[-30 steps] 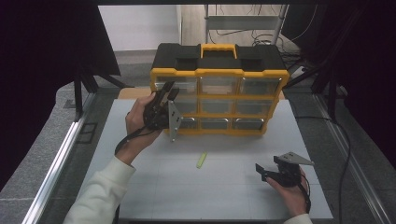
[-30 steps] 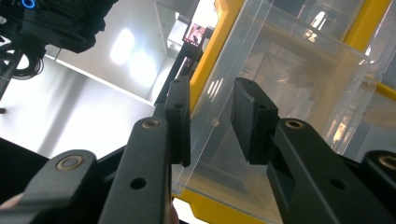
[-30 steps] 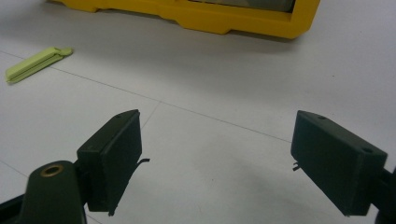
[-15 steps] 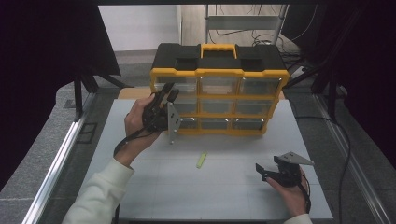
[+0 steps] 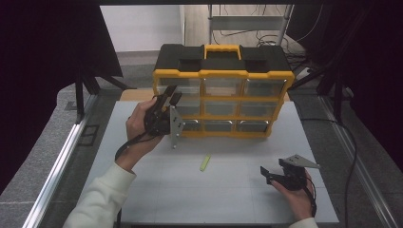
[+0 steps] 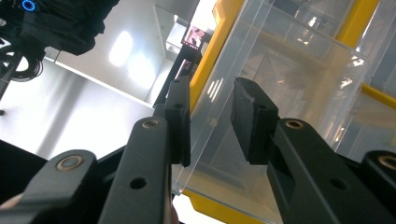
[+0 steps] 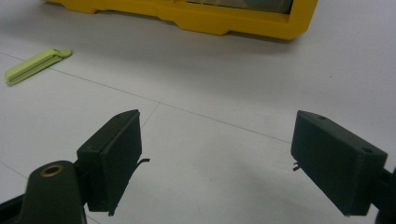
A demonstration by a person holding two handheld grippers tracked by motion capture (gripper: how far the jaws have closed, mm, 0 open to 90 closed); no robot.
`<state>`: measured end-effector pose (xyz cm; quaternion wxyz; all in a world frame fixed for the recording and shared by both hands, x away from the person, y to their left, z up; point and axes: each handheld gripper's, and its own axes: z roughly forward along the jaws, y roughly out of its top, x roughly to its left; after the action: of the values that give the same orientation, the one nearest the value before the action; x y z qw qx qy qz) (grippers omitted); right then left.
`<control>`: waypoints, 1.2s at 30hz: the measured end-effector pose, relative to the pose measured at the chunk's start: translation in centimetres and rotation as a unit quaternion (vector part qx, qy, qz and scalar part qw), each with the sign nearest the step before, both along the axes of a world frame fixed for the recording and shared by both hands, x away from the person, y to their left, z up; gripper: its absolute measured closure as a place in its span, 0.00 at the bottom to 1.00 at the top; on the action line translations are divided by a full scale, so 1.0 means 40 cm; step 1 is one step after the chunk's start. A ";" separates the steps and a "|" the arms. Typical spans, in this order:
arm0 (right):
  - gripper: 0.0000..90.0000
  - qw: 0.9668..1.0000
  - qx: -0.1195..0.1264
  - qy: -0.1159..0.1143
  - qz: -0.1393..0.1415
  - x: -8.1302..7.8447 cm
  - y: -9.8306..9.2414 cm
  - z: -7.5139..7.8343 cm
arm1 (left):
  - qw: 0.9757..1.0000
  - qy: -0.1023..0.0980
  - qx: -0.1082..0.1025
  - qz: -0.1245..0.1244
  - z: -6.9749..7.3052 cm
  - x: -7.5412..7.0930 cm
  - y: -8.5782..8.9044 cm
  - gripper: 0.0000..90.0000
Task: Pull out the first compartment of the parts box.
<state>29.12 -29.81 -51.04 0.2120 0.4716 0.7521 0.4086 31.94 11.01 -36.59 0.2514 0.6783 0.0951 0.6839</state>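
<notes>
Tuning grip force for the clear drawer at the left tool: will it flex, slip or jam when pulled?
The drawer looks like thin clear plastic, so it probably flexes under a hard pinch. Its glossy wall shows sharp reflections, so the left tool may slip. It looks empty through the wall, so likely light; the organizer stands upright on a narrow base and might shift if the drawer sticks.

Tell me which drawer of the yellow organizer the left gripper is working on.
The top-left drawer in the left column of the organizer. The left gripper has its jaws at that clear drawer's front; the other drawers sit flush, away from either gripper.
</notes>
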 end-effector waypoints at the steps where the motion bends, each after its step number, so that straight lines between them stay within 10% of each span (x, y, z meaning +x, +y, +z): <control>1: 0.18 1.000 0.000 0.000 0.000 0.000 0.000 0.000 | 1.000 -0.001 0.000 -0.001 0.000 -0.001 0.000 0.76; 36: 0.18 1.000 -0.001 -0.002 0.000 0.000 0.000 0.001 | 1.000 -0.001 0.000 -0.008 0.001 -0.033 0.002 0.76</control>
<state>29.12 -29.80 -51.01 0.2147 0.4706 0.7520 0.4085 30.61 11.09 -36.56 0.2571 0.6781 0.0894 0.6827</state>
